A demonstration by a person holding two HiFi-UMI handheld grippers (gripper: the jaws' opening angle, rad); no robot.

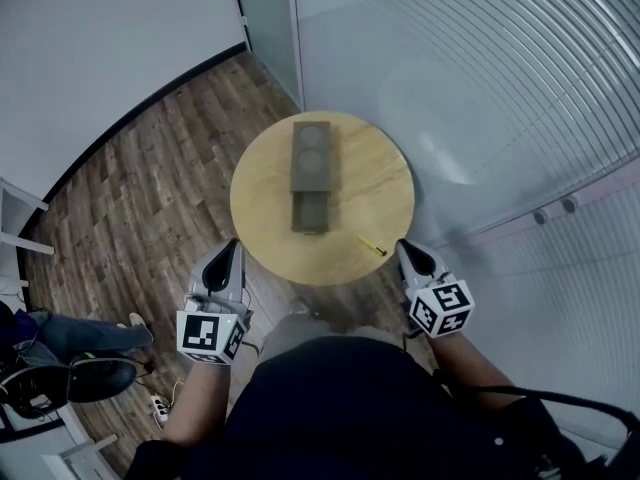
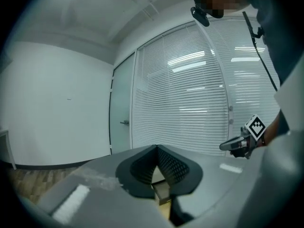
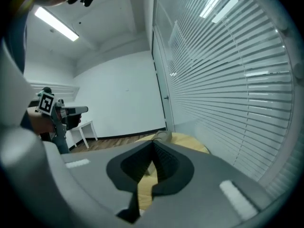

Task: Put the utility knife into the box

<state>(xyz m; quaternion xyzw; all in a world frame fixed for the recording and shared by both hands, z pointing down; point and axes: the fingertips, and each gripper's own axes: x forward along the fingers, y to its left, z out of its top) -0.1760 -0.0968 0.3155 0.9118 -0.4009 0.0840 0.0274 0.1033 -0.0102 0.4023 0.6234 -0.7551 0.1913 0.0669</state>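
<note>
A grey-brown box (image 1: 311, 171) with its drawer pulled out toward me stands in the middle of a round wooden table (image 1: 260, 208). The small yellow utility knife (image 1: 372, 246) lies on the table near its front right edge. My left gripper (image 1: 234, 247) hovers at the table's front left edge, jaws shut and empty. My right gripper (image 1: 401, 248) hangs at the front right edge, just right of the knife, shut with nothing in it. In the left gripper view the box (image 2: 162, 189) shows below the closed tips. The right gripper view shows the box (image 3: 161, 136) on the table (image 3: 192, 144).
A curved glass wall with blinds (image 1: 480, 78) runs close behind and to the right of the table. A glass door (image 1: 265, 18) stands at the back. A seated person's legs (image 1: 75, 336) and a white table (image 3: 88, 128) are on the wood floor at the left.
</note>
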